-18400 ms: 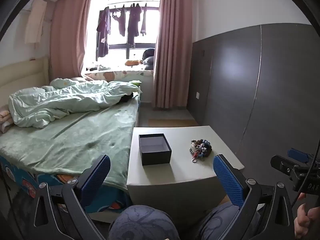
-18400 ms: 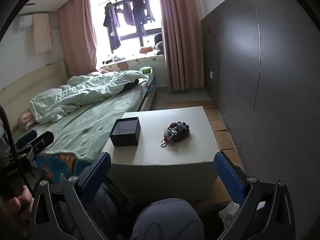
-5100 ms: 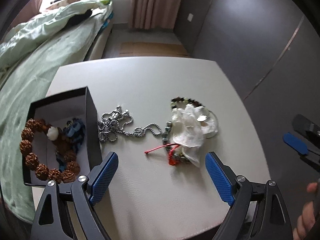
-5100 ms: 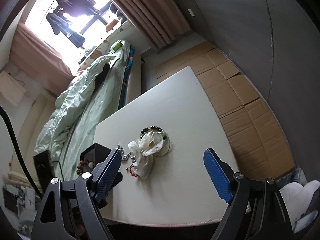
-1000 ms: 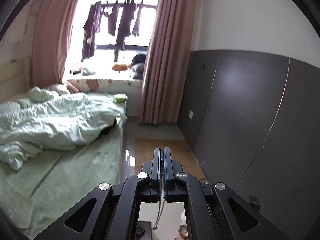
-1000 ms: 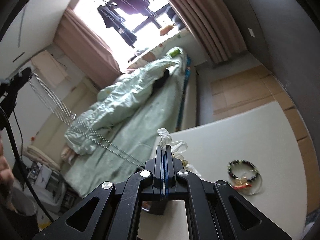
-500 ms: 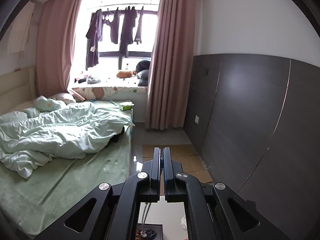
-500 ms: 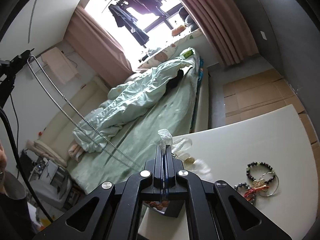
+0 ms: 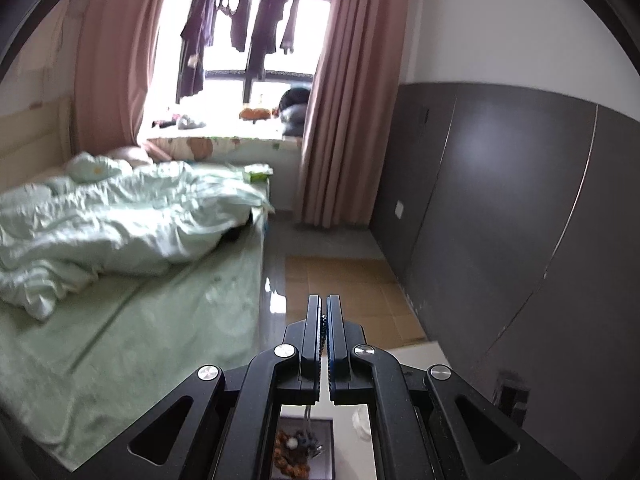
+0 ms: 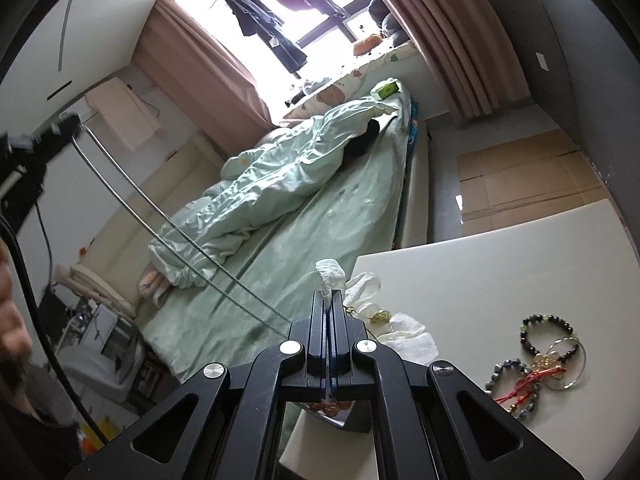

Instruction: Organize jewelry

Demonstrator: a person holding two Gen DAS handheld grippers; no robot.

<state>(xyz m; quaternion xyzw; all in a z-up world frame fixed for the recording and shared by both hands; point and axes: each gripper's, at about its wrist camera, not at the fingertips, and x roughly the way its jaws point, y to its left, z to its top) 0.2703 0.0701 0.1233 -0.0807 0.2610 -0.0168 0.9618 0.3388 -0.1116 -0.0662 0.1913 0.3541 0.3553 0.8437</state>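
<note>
Jaws: left gripper (image 9: 324, 312) clenched on chain (image 10: 172, 226) over box (image 9: 326, 450), right gripper (image 10: 330, 300) clenched on plastic bag (image 10: 330, 274).

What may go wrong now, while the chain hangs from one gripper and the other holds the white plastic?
1. The silver chain hangs long from the left gripper; its swinging end may miss the black box below.
2. The white plastic bag, pinched by the right gripper, lies beside the box and might snag the chain.
3. The bracelets lie near the table edge.
</note>
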